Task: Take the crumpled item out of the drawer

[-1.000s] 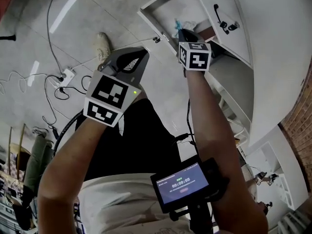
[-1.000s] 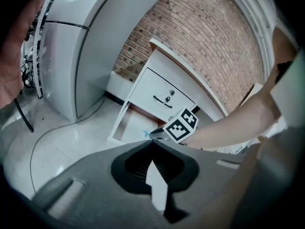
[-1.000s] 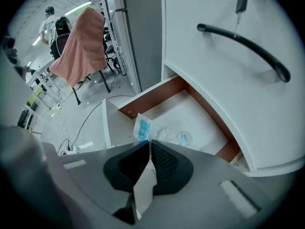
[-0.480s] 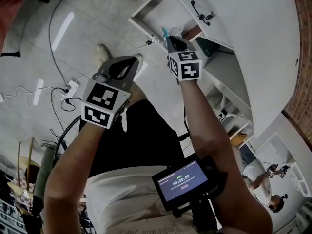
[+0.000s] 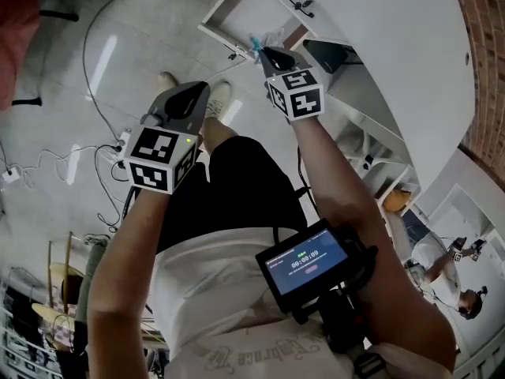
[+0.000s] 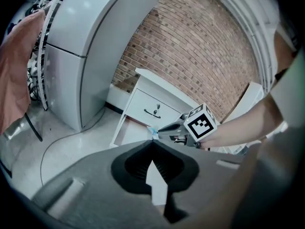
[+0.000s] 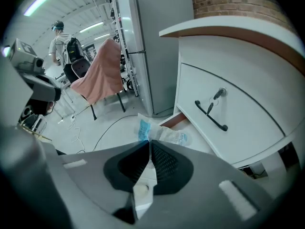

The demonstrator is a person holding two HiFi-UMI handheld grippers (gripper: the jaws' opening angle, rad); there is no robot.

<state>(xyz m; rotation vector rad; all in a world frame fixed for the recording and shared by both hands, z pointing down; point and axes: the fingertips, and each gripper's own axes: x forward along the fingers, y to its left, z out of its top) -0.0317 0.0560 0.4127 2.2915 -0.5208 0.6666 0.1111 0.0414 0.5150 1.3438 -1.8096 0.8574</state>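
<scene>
Packet (image 7: 165, 133) pinched in right claw (image 7: 149, 141).

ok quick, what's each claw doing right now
Left claw: closed, nothing in it.
Right claw: closed on the crumpled white-and-blue packet.

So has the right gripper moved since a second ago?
Yes. The right gripper, shut on the crumpled packet, has risen out of the open drawer, toward the camera.

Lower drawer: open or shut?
Open: the lower drawer is pulled out of the white cabinet, inside showing, under the shut top drawer.
</scene>
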